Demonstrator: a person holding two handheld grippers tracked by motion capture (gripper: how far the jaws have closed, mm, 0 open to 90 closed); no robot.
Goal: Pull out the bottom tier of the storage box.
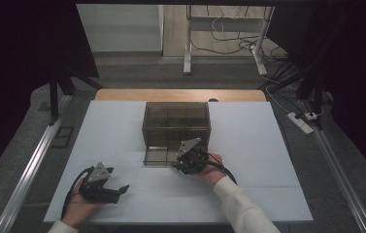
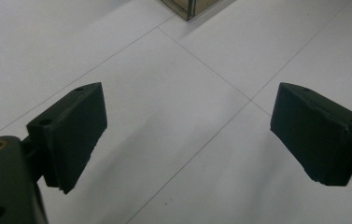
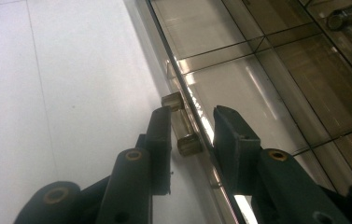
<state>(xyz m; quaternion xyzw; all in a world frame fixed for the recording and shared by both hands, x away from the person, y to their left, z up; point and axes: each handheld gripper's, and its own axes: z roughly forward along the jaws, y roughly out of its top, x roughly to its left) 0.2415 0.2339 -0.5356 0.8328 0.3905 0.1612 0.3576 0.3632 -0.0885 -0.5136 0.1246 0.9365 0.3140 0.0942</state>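
The small clear handle [image 3: 179, 123] sits on the front wall of a pulled-out drawer [image 1: 160, 156], at the bottom left of the smoked-plastic drawer box [image 1: 175, 125] that stands on the middle of the white bench [image 1: 248, 145]. In the right tool view the handle is a short bar with a stubby post at each end, lying along the drawer's front edge. The right tool [image 3: 191, 135] straddles that edge: one jaw stands on the outer side, just beside the handle, and the other on the inner side, over the drawer's floor. The jaws are narrowed around handle and wall, but a slim gap shows on each side, so whether the pads actually press cannot be told.

In the high view the right tool [image 1: 183, 162] lies at the drawer's front right corner, with its grey three-cornered plate tilted up toward the box. The right hand [image 1: 212, 167] holds it from behind, and the white sleeve [image 1: 241, 206] runs down to the bottom edge.

The left tool [image 1: 122, 188] rests low over the near left part of the bench, well apart from the box, pointing to the right in the cupped left hand [image 1: 81, 201]. In its own view its jaws stand wide apart with bare bench between them, released, and a corner of the box [image 2: 190, 8] shows at the top.
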